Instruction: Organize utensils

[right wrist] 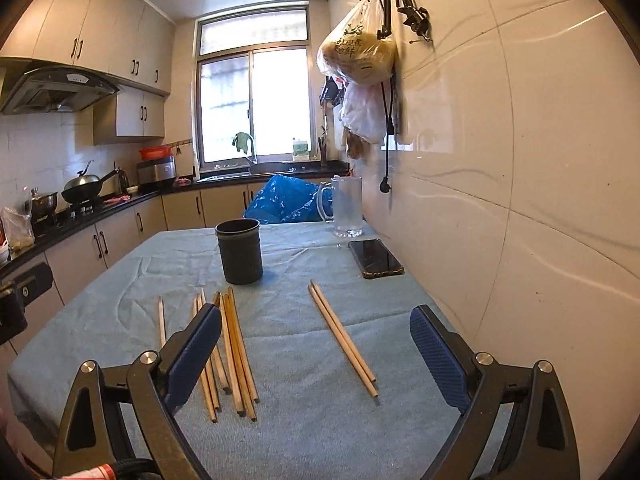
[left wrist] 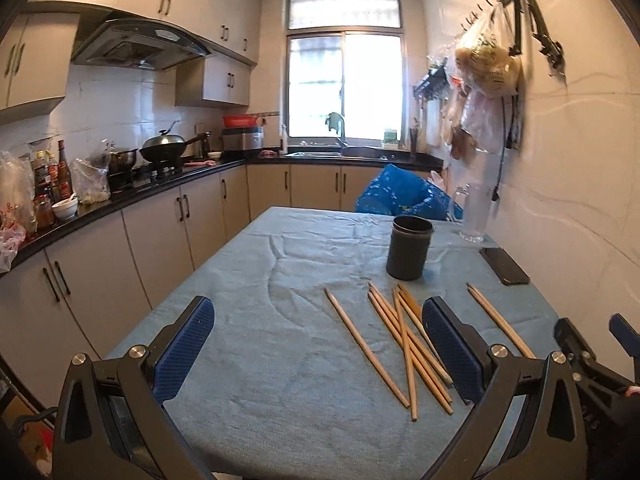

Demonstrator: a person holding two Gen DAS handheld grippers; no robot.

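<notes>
Across the kitchen we hold both tools above a table (right wrist: 304, 432) draped in blue-grey cloth, set against the tiled wall. On it, toward the far end, stands a dark cup (right wrist: 239, 251), with a glass mug (right wrist: 347, 208) and a phone (right wrist: 375, 258) near the wall. Nearer us lie the chopsticks: a loose crossed bundle (left wrist: 404, 340) and a separate pair (right wrist: 343, 340) to its right, all flat on the cloth. Our left gripper (left wrist: 320, 340) and right gripper (right wrist: 316, 344) both hang with fingers spread wide, gripping nothing.

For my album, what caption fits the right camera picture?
Open right gripper above wooden chopsticks near a black cup.
</notes>
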